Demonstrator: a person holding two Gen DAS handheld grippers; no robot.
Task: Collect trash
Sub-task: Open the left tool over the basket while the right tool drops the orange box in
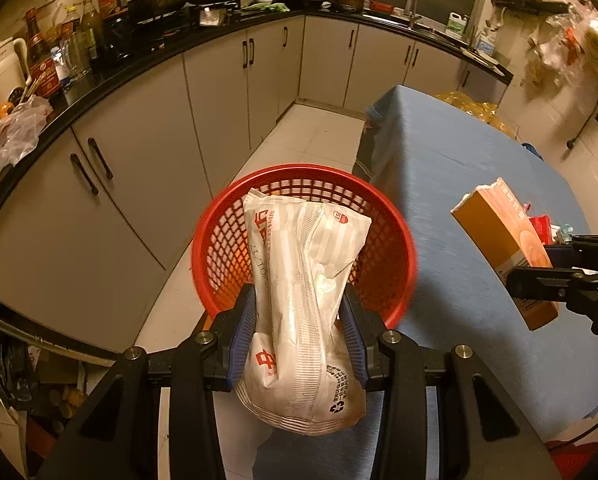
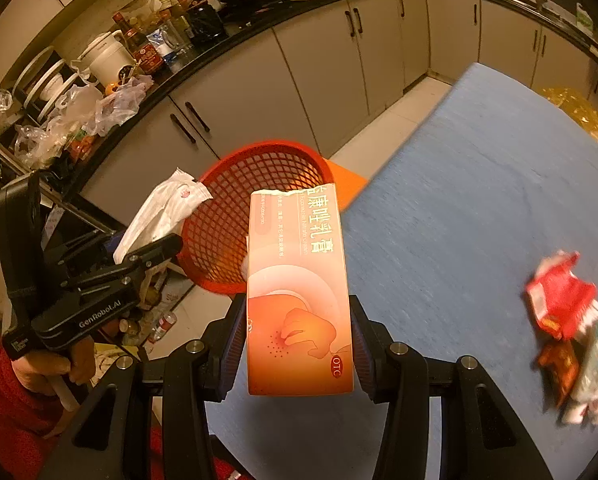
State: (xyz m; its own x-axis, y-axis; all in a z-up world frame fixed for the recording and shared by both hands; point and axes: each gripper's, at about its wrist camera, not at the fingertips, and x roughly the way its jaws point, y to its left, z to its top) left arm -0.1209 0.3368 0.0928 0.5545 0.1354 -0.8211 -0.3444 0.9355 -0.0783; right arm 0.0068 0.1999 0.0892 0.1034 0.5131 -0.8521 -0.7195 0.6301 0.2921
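Two claws converge on a red basket (image 1: 305,240) standing on the floor beside a blue tabletop (image 1: 451,184): the left claw (image 1: 301,336) is clamped around a crumpled white wrapper (image 1: 303,288), its upper end leaning over the basket's mouth, while the right claw (image 2: 299,344) is closed on an orange box (image 2: 299,292) with a torn top, held over the tabletop edge and pointing at the basket rim. More trash, a red packet (image 2: 559,296) among other wrappers, lies near the tabletop's right side, well apart from the basket. The risks look plain: the wrapper is long and light, and released with its lower end outside the near rim it could tip back onto the floor; the box, let go short of the rim, would likely land on the tabletop or strike the rim and bounce out. With both claws aiming at one opening, they could also knock each other or the basket itself.
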